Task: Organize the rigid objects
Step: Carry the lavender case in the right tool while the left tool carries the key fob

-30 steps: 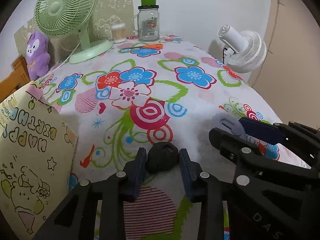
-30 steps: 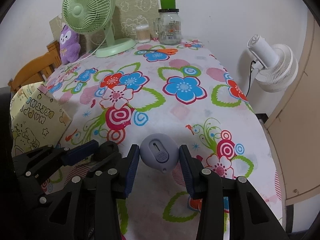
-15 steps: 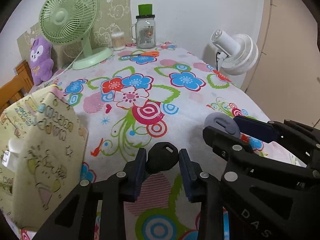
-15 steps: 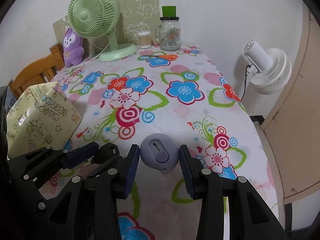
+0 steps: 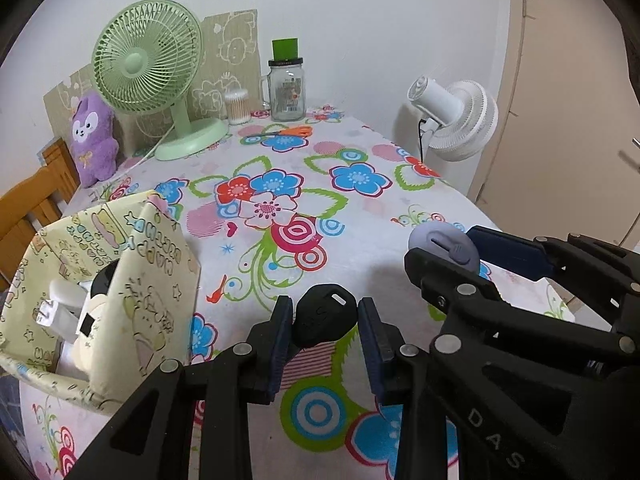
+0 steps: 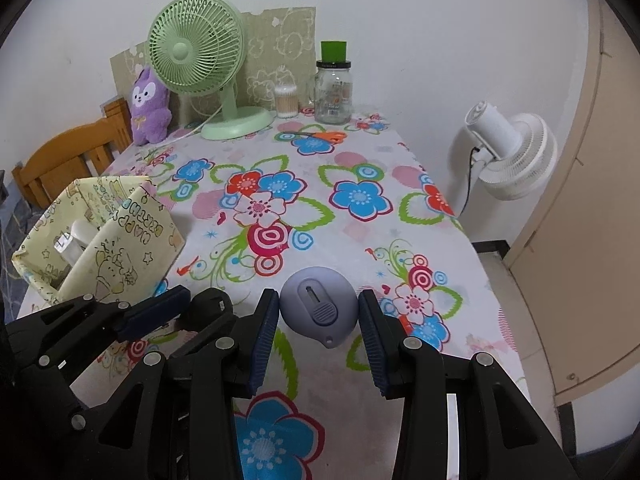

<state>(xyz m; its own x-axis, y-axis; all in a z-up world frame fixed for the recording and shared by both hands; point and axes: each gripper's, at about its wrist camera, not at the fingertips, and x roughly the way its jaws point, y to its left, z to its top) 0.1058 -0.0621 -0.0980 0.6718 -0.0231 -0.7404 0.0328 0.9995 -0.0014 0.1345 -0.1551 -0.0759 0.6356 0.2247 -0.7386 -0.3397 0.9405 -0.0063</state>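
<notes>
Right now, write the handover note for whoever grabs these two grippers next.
Left gripper: shut on the black cutter, held above the flowered table.
Right gripper: shut on the grey-blue cutter, also held above the table, just right of the left one.
Yellow birthday box: open, at the table's near left edge, already holding white items and something dark.
Done: both cutters picked up.
Left: probably drop each into the box; the left gripper is nearer, so likely go first. Orange scissors by the glass jar remain untouched.
</notes>
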